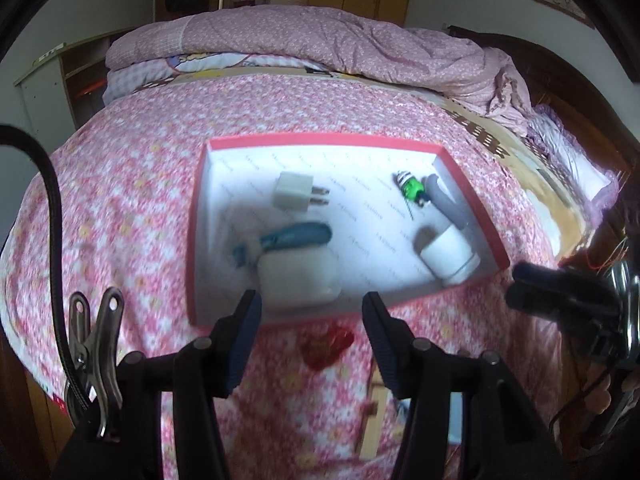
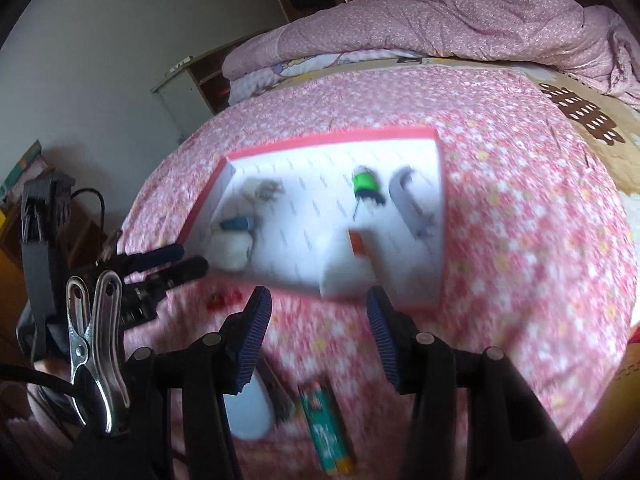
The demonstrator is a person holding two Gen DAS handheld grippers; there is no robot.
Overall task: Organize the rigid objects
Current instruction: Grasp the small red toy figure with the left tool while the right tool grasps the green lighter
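Both tools are released and hold nothing: the left gripper [image 1: 312,312] hangs with its jaws spread just short of the near wall of the box [image 1: 320,140], and the right gripper [image 2: 318,306] hangs likewise before that wall; the step in hand, as I judge it, is fetching the next loose thing into the box; the red piece [image 1: 328,346] lies on the sheet just outside the near wall, straight ahead of the left jaws, so the left tool should drop low, straddle it squarely and close gently, since the bedding is soft and will give and a hard push may bury the piece; the right tool has a green stick [image 2: 326,424] and a pale rounded thing [image 2: 248,412] nearer still to the camera than the box, half under its fingers, blurred; it should back off a little to see them before closing; inside the box a plug [image 1: 294,198], a blue item [image 1: 296,236], a white case [image 1: 298,280], a green toy [image 1: 412,190], a grey tube [image 1: 446,202] and a white cup [image 1: 448,256] already lie, with bare floor in the middle to set down on; the box rests on a pink flowered sheet [image 1: 140,200], with a quilt [image 1: 320,40] heaped beyond its far wall and wooden cupboards behind
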